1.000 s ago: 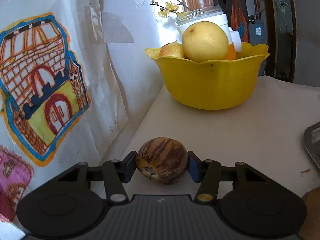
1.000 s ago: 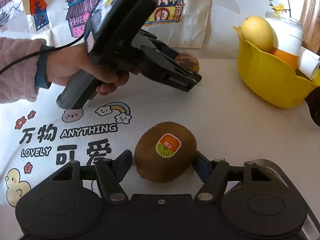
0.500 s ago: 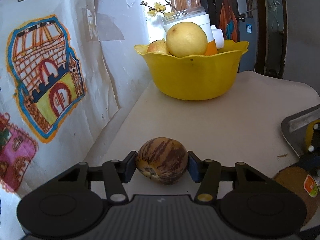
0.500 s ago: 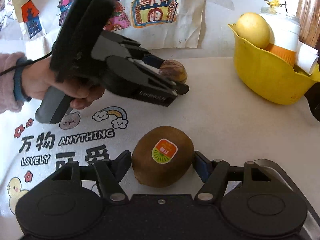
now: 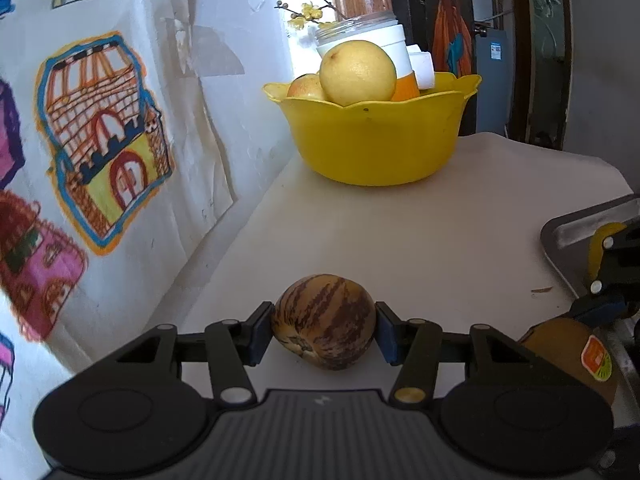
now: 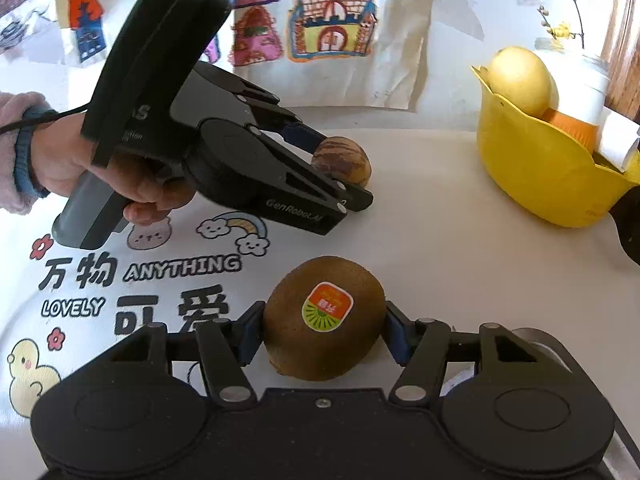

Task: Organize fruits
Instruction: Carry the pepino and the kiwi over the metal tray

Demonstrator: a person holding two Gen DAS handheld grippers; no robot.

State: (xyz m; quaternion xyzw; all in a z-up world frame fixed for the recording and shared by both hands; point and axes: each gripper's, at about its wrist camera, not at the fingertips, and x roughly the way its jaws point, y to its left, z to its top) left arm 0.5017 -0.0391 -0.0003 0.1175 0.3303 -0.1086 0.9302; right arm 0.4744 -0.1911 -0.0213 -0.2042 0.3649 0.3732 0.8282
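My left gripper (image 5: 324, 334) is shut on a brown-striped round fruit (image 5: 324, 328), held low over the white table. From the right wrist view a hand holds that left gripper (image 6: 340, 168), with the striped fruit (image 6: 348, 156) between its fingers. My right gripper (image 6: 324, 332) is closing its jaws on a brown kiwi (image 6: 324, 316) with an orange sticker, and both blue pads touch its sides. The kiwi (image 5: 568, 348) also shows at the left view's right edge. A yellow bowl (image 5: 372, 140) stands at the back of the table.
The yellow bowl (image 6: 528, 164) holds a large yellow fruit (image 5: 358, 72), a pale apple-like fruit (image 5: 304, 88) and a white jar (image 5: 380, 36). A metal tray (image 5: 576, 228) lies at the right. A drawing-covered cloth (image 5: 100, 140) hangs at the left. Printed cloth (image 6: 140, 272) covers the near table.
The right gripper's jaws have closed in until the pads touch the kiwi. The left gripper with the striped fruit has drawn back from the bowl, nearer the kiwi.
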